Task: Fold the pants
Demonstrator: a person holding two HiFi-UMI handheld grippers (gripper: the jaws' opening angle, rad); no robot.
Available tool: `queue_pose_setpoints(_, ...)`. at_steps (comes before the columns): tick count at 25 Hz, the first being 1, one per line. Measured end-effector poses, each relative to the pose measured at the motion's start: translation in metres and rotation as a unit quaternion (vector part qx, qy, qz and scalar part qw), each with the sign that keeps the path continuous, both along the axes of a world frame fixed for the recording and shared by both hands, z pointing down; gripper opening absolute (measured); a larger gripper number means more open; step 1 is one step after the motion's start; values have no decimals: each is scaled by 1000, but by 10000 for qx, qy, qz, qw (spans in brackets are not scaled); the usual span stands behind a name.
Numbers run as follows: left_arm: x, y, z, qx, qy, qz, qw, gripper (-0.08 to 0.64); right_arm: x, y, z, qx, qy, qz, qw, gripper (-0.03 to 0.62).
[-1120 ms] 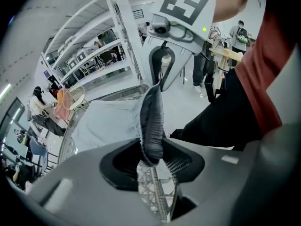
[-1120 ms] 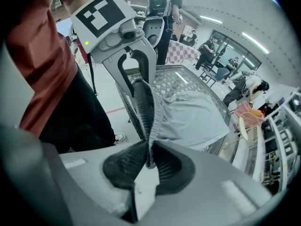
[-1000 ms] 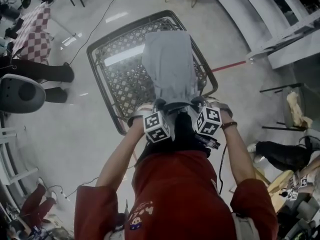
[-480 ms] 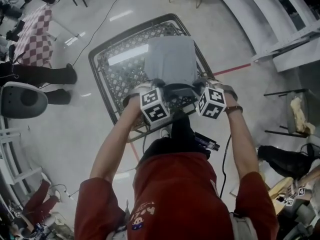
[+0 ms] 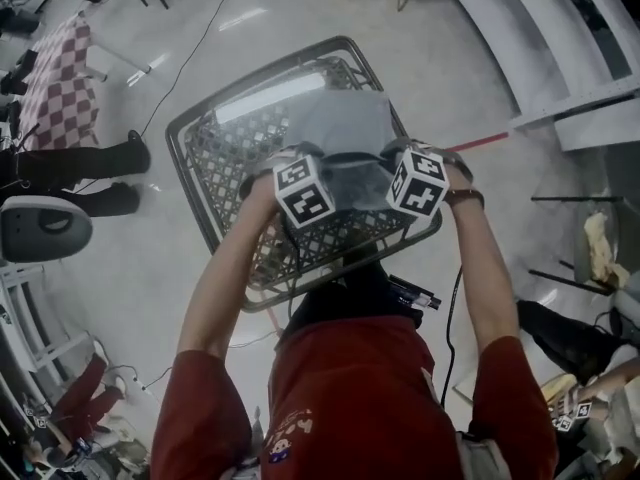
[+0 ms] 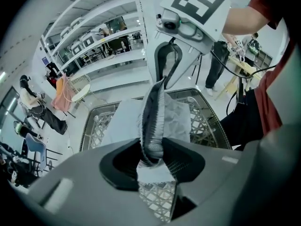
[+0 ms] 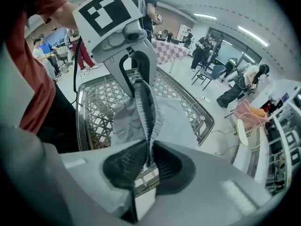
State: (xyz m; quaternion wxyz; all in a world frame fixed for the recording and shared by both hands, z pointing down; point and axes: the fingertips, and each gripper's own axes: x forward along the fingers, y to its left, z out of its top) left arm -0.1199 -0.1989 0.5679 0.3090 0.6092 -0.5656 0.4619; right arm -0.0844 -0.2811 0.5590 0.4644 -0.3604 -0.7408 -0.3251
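Observation:
Grey pants (image 5: 340, 123) lie on a metal lattice table (image 5: 185, 133), their near end lifted and doubled over toward the far end. My left gripper (image 5: 318, 165) is shut on the ribbed waistband (image 6: 151, 145) at its left corner. My right gripper (image 5: 393, 160) is shut on the waistband's other corner (image 7: 146, 121). The two grippers hang side by side above the middle of the table, pointing steeply down. In the left gripper view the right gripper (image 6: 163, 81) shows ahead with the band stretched between them. The cloth under the lifted part is hidden.
A table with a checkered cloth (image 5: 55, 68) stands far left, with a person's black-trousered legs (image 5: 85, 158) and a chair (image 5: 40, 230) beside it. A red floor line (image 5: 480, 140) runs right of the lattice table. Shelving (image 5: 590, 98) lines the right side.
Both grippers have carried the waistband away from my body and over the lattice table, a little upward. The visible stretch of pants beyond them has grown shorter.

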Motion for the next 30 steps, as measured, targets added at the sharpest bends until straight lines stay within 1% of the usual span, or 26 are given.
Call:
queue_pose_setpoints(3,-24,-8,16,-127,151,-127,9997,152,-23,-7,18,-125,152,-38,9998,49)
queue_pose_setpoints(5,-37,-3,27,-213,240,-168,9993,155,-35,-3,30,-184,240,-54,9995,49)
queue_pose_setpoints(9,-61,8,40,-257,447,-268,9983,158,-59,8,44,-279,451,-41,9986,49)
queue_pose_setpoints(12,-72,-11,65,-365,553,-413,9969,163,-70,-11,70,-434,558,-90,9975,49)
queue_pose_setpoints(16,-82,-26,86,-448,618,-495,9959,169,-79,-27,93,-486,674,-125,9965,51)
queue_pose_setpoints(20,-91,-31,92,-460,637,-535,9955,172,-88,-32,98,-524,707,-127,9960,51)
queue_pose_setpoints(25,-113,-39,88,-314,545,-623,9961,172,-110,-42,94,-630,557,15,9965,51)
queue_pose_setpoints(28,-126,-47,95,-358,520,-704,9955,172,-124,-50,102,-615,568,32,9965,51)
queue_pose_setpoints(30,-134,-51,103,-409,466,-769,9951,178,-131,-53,111,-520,543,18,9972,52)
